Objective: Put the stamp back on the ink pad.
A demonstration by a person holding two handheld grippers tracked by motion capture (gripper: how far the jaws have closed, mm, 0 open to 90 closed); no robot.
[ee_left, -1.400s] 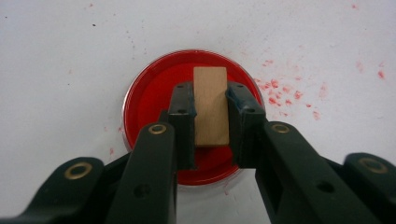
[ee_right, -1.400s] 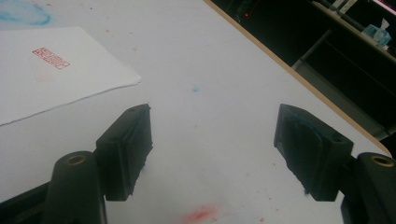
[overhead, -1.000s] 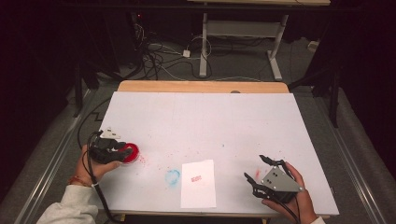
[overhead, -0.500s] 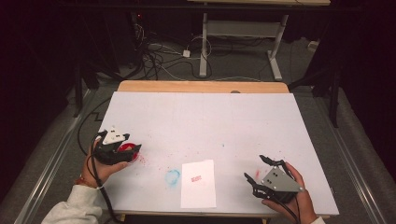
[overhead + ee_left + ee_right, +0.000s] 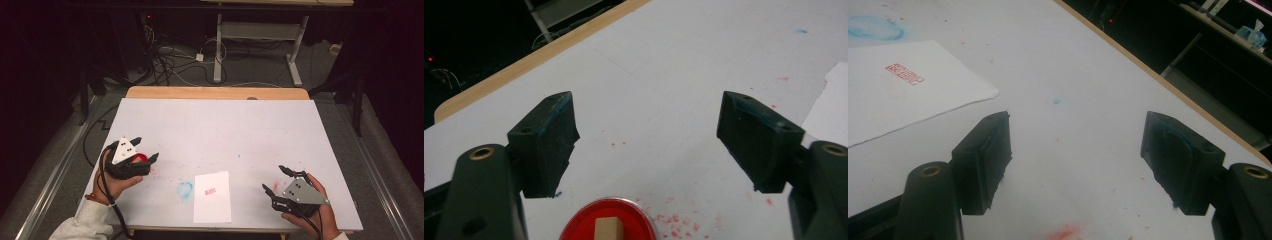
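While the left gripper (image 5: 141,152) sat at the lower left of the high view, its jaws had just been spreading and stood wide, with nothing pressed between them. Just under and behind them lay the red ink pad (image 5: 141,158), a round dish on the white table (image 5: 220,125). At the bottom edge of the left gripper view, the same ink pad (image 5: 608,220) showed between the two black jaws with a small wooden stamp (image 5: 605,229) standing on its middle; neither jaw touched it. Red specks dotted the table surface just to the right of the dish.

At the lower right of the high view, the right gripper (image 5: 279,180) was held in a hand, its jaws wide apart and empty. Between the two grippers, near the bottom centre, lay a white sheet of paper (image 5: 212,197) bearing a red stamped mark (image 5: 210,191). A blue smudge (image 5: 185,189) sat just left of the sheet.
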